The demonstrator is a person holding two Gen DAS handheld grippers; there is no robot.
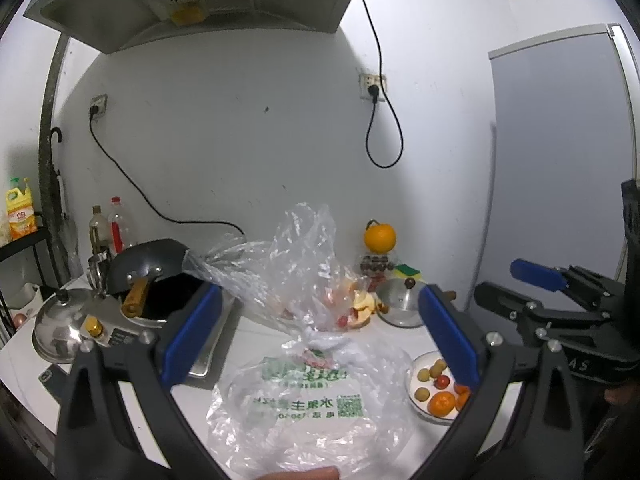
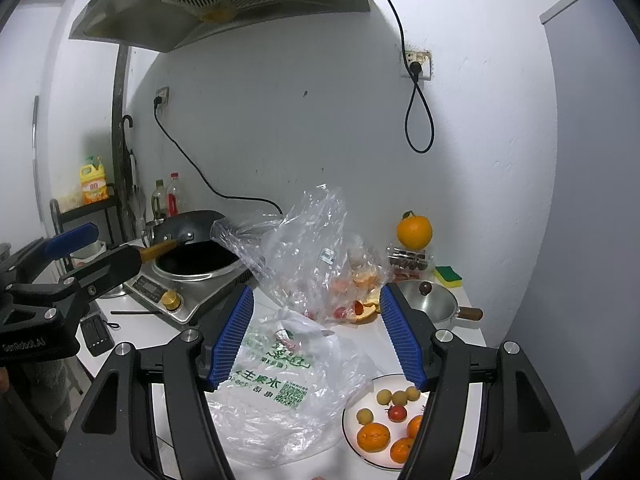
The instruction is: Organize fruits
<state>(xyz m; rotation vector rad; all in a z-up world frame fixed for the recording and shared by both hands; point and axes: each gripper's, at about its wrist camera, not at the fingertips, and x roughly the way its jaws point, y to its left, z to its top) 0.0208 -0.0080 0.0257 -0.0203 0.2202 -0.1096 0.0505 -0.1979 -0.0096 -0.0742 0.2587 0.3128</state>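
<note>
A white plate (image 2: 380,381) at the counter's near right holds tangerines (image 2: 373,437), a cherry tomato (image 2: 397,413) and small yellow fruits (image 2: 384,396). A flat plastic bag with green print (image 2: 276,380) lies left of it. Behind stands a crumpled clear bag (image 2: 308,248) with fruit pieces and small tomatoes inside. My right gripper (image 2: 318,336) hangs open above the printed bag, with nothing between its blue pads. My left gripper (image 1: 320,336) is open too, over the same printed bag (image 1: 304,396), with the plate (image 1: 409,380) to its right.
A large orange (image 2: 414,232) sits on a box by the back wall. A steel pot (image 2: 428,300) and a sponge (image 2: 447,273) are at the right. A black wok (image 2: 192,240) on an induction cooker (image 2: 160,292) fills the left, with bottles behind. A fingertip (image 1: 300,474) shows at the bottom.
</note>
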